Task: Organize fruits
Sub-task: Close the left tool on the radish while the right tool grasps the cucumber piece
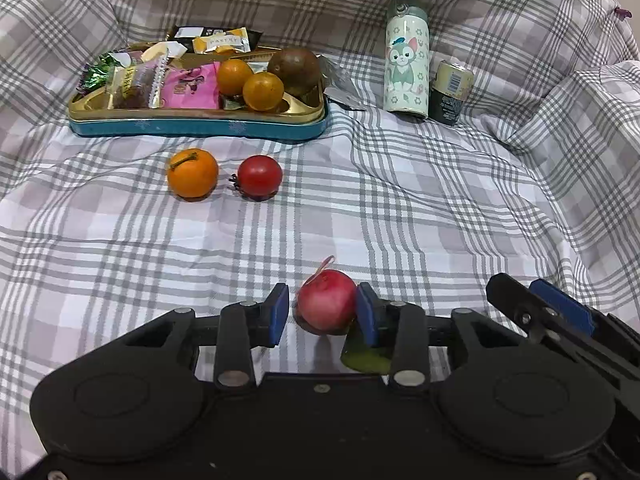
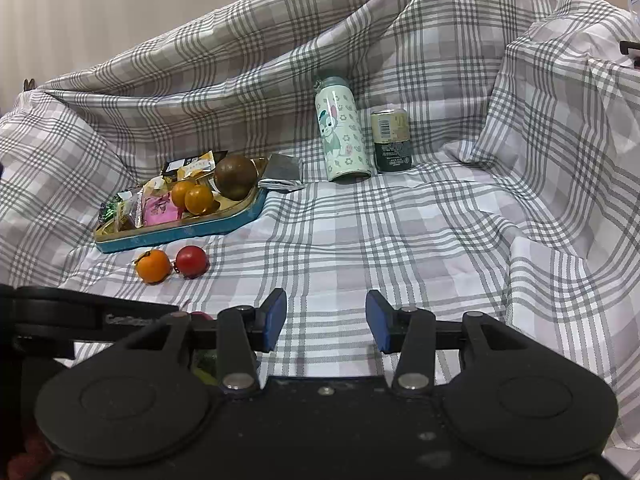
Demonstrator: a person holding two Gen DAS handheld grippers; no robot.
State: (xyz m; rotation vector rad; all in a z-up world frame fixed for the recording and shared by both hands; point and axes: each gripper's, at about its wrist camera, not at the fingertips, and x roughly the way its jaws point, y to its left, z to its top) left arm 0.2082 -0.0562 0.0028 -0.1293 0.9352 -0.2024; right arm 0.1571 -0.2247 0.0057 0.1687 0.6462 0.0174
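Observation:
A pink-red fruit (image 1: 326, 306) lies on the checked cloth between the fingers of my left gripper (image 1: 323, 314). The right pad touches it and the left pad stands a little off, so the gripper is open. A green fruit (image 1: 366, 360) peeks out under the right finger. Farther off lie an orange (image 1: 193, 173) (image 2: 153, 266) and a red tomato (image 1: 260, 178) (image 2: 192, 262). Behind them a gold tray with blue walls (image 1: 200, 128) (image 2: 180, 236) holds two oranges (image 1: 263, 91), a brown round fruit (image 1: 294, 70) and snack packets. My right gripper (image 2: 326, 320) is open over bare cloth.
A cartoon-cat bottle (image 1: 406, 64) (image 2: 344, 136) and a drink can (image 1: 452, 92) (image 2: 392, 140) stand at the back right. A silver packet (image 1: 340, 88) (image 2: 282, 172) lies beside the tray. The cloth rises in folds behind and at both sides.

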